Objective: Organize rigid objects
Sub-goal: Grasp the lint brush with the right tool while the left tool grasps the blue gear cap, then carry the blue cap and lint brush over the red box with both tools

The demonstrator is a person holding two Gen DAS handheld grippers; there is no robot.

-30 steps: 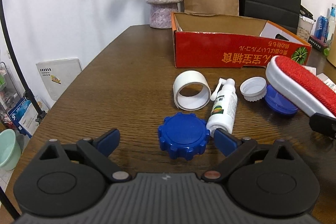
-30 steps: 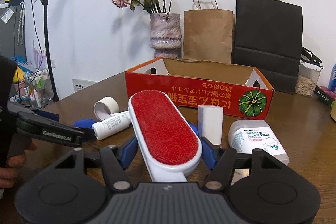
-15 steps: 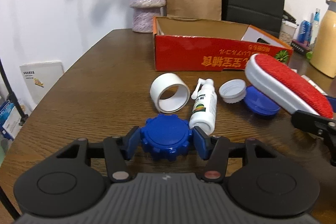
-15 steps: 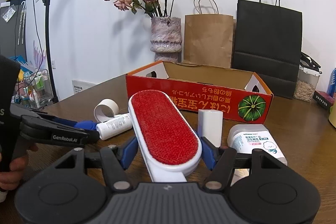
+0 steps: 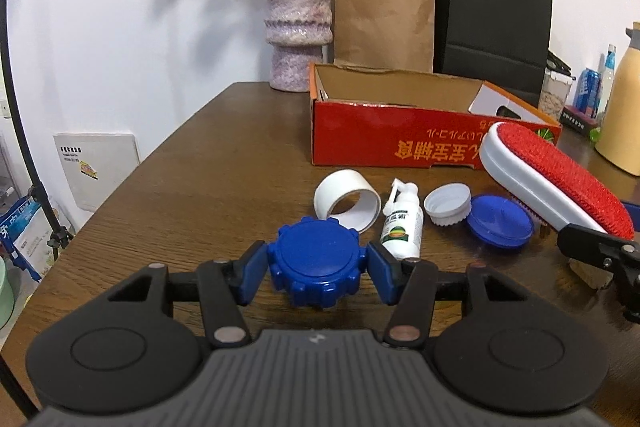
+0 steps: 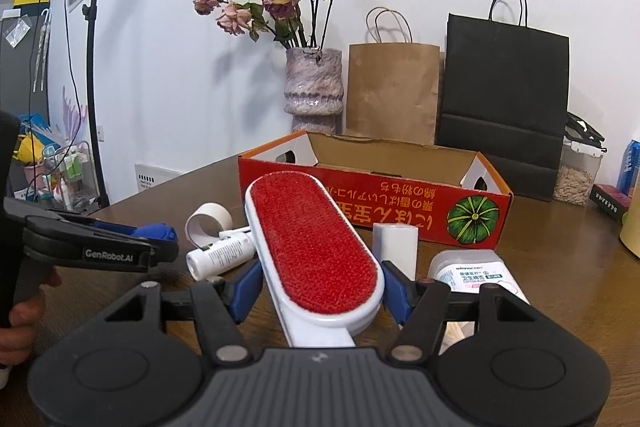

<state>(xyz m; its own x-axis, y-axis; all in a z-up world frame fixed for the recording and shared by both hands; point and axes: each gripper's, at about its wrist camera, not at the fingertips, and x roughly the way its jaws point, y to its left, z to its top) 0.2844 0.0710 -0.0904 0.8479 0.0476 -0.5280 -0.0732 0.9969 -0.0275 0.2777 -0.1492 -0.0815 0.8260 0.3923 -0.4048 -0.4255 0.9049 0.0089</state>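
Observation:
My left gripper [image 5: 318,273] is shut on a blue toothed lid [image 5: 316,261] and holds it just above the brown table [image 5: 192,171]. My right gripper [image 6: 318,287] is shut on a white lint brush with a red pad [image 6: 312,243], raised over the table; the brush also shows in the left wrist view [image 5: 552,175]. The open red cardboard box [image 5: 420,123] stands behind, and it also shows in the right wrist view [image 6: 372,187]. A white tape ring [image 5: 346,199], a white spray bottle [image 5: 402,223], a white cap [image 5: 447,205] and a round blue lid [image 5: 500,225] lie before the box.
A white roll [image 6: 396,251] and a white tub [image 6: 476,273] lie right of the brush. A vase of dried roses [image 5: 298,31], a brown bag [image 5: 382,19] and a black bag [image 5: 492,27] stand behind the box. A yellow flask [image 5: 624,103] stands far right.
My left gripper closed on the blue toothed lid and has lifted it slightly. My right gripper has risen a little with the brush still in it.

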